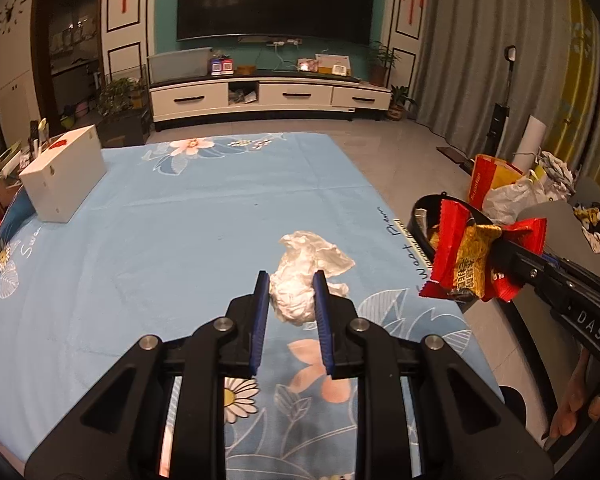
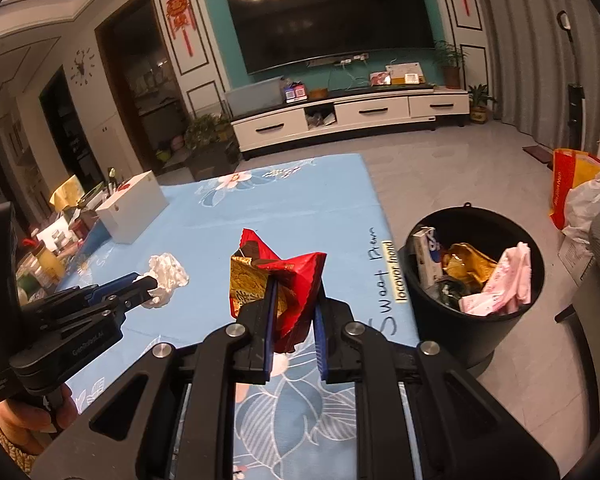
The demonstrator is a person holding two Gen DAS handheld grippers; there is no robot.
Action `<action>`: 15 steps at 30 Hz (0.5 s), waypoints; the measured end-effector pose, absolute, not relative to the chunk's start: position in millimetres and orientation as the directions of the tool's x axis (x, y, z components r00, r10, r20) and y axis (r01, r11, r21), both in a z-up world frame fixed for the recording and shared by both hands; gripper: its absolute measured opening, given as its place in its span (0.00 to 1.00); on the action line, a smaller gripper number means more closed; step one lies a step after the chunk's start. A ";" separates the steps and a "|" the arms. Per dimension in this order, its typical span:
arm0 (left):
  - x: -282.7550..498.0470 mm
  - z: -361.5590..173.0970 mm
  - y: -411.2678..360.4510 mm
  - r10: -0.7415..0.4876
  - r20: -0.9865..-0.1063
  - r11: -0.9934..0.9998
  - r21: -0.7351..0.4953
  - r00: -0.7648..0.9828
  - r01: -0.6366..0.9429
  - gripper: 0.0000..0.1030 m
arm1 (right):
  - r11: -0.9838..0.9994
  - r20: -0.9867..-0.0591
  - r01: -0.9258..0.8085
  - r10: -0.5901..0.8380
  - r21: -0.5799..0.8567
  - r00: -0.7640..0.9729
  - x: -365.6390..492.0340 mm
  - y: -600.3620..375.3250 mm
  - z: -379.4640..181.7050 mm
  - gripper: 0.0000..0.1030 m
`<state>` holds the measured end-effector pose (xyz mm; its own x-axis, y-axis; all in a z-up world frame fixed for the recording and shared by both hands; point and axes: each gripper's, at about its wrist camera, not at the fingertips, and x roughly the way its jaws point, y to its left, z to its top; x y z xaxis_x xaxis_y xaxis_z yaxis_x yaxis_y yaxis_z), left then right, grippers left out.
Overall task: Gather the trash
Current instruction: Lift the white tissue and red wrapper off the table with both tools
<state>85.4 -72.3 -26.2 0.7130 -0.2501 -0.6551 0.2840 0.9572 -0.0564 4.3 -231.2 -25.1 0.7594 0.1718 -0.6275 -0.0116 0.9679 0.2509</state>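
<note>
My left gripper [image 1: 291, 280] was closed on the crumpled white tissue [image 1: 306, 276], held above the blue floral cloth [image 1: 160, 220] near its right edge. My right gripper [image 2: 294, 292] was pinched tight on red and gold snack wrappers [image 2: 278, 280]. The black bin [image 2: 474, 264] stood on the floor just beside that right edge, already partly full. To do this well, I judged I should carry each load fully over the rim before I open the jaws, one after the other, because light paper can drift.

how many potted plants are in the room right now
4: one on the floor left of the tv cabinet, one on the cabinet's right end, one on the floor just right of the cabinet, one in the glass tank. More may be hidden.
</note>
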 end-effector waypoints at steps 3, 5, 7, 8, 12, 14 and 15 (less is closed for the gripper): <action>84.3 -24.8 -84.6 -0.259 -0.655 0.952 -0.047 0.710 0.304 0.22 | 0.965 -0.626 0.012 0.160 0.262 0.763 2.1 -243.5 -26.7 0.16; 85.1 -24.3 -92.8 -0.266 -0.655 0.947 -0.042 0.707 0.317 0.22 | 0.963 -0.624 0.029 0.151 0.268 0.767 0.7 -251.8 -28.0 0.16; 86.6 -24.4 -99.6 -0.273 -0.657 0.943 -0.039 0.703 0.331 0.22 | 0.960 -0.622 0.043 0.144 0.276 0.770 -0.2 -259.1 -29.3 0.16; 87.7 -24.4 -103.9 -0.279 -0.658 0.940 -0.039 0.699 0.338 0.22 | 0.959 -0.620 0.052 0.138 0.278 0.772 -0.6 -262.9 -29.9 0.16; 90.2 -23.9 -118.3 -0.298 -0.659 0.930 -0.036 0.691 0.367 0.22 | 0.954 -0.622 0.081 0.122 0.289 0.774 -0.9 -275.8 -33.2 0.16; 92.4 -24.3 -124.9 -0.305 -0.658 0.925 -0.034 0.688 0.378 0.22 | 0.951 -0.620 0.095 0.114 0.294 0.776 -1.8 -282.4 -34.7 0.16; 93.7 -24.2 -128.5 -0.310 -0.658 0.923 -0.034 0.687 0.384 0.22 | 0.950 -0.619 0.100 0.111 0.295 0.777 -1.9 -284.6 -35.0 0.16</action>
